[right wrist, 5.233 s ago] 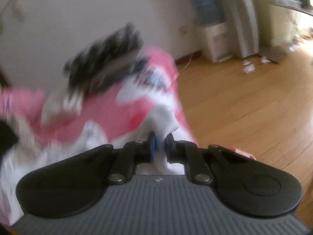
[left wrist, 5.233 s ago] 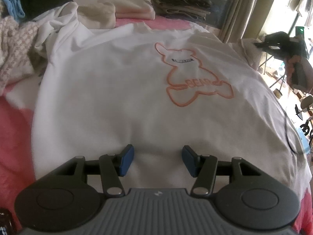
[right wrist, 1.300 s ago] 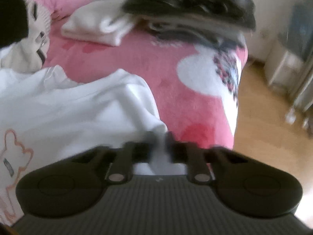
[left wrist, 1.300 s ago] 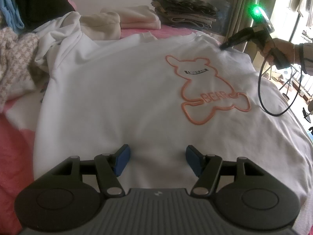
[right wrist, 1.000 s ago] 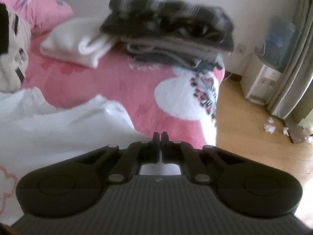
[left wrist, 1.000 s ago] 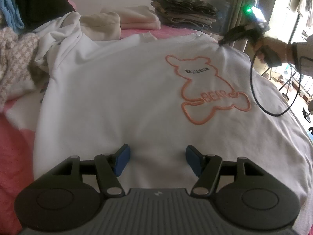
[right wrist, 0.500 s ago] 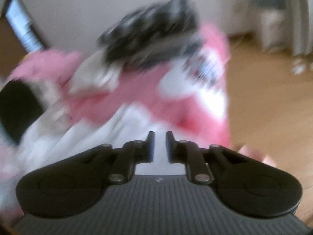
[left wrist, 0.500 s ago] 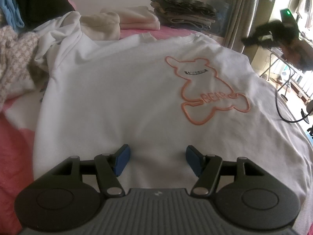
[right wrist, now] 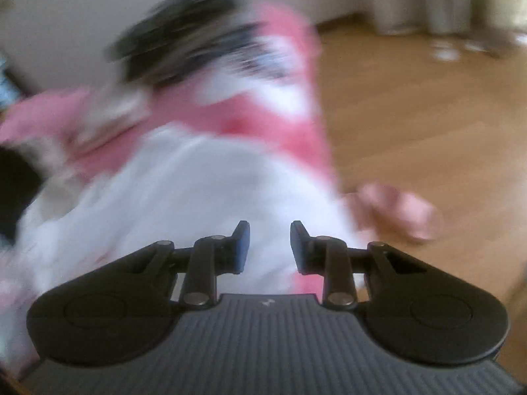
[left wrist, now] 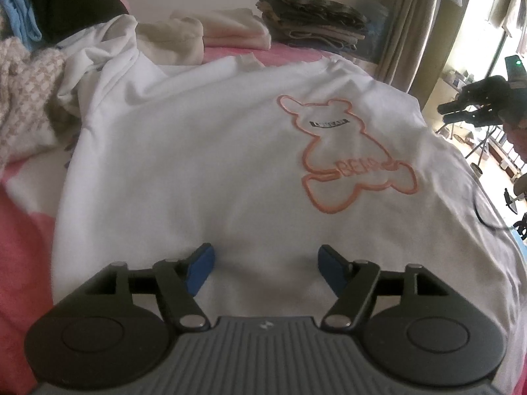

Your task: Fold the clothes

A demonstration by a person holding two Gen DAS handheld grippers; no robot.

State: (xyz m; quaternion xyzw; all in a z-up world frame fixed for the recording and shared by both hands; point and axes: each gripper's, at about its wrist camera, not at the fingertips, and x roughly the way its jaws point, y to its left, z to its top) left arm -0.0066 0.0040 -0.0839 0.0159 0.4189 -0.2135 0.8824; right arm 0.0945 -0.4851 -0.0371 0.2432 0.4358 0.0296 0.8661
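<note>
Left wrist view: a white cotton T-shirt (left wrist: 197,164) with an orange bear outline printed on its chest lies spread flat, front up, across a pink-and-white bed cover (left wrist: 23,230), its collar toward the far edge of the bed. The left gripper (left wrist: 265,265) hovers low over the shirt's near hem, its blue-padded jaws having just been opening wider; they stand well apart with only flat fabric below and nothing caught between them. Along the bed's far edge sit a folded cream garment (left wrist: 230,29) and, beside it, a stack of dark patterned folded clothes (left wrist: 309,16). A heap of loose clothing (left wrist: 29,89), knitted beige among it, crowds the bed's left side. At the right edge of the bed the right gripper (left wrist: 467,108) is seen in the air, clear of the shirt.

Right wrist view, heavily motion-blurred: the right gripper (right wrist: 268,247) has just been parting its jaws; they are released, a narrow gap between the pads, nothing gripped. Below them the white shirt (right wrist: 181,197) drapes over the bed's corner, with wooden flooring (right wrist: 428,115) beyond.
</note>
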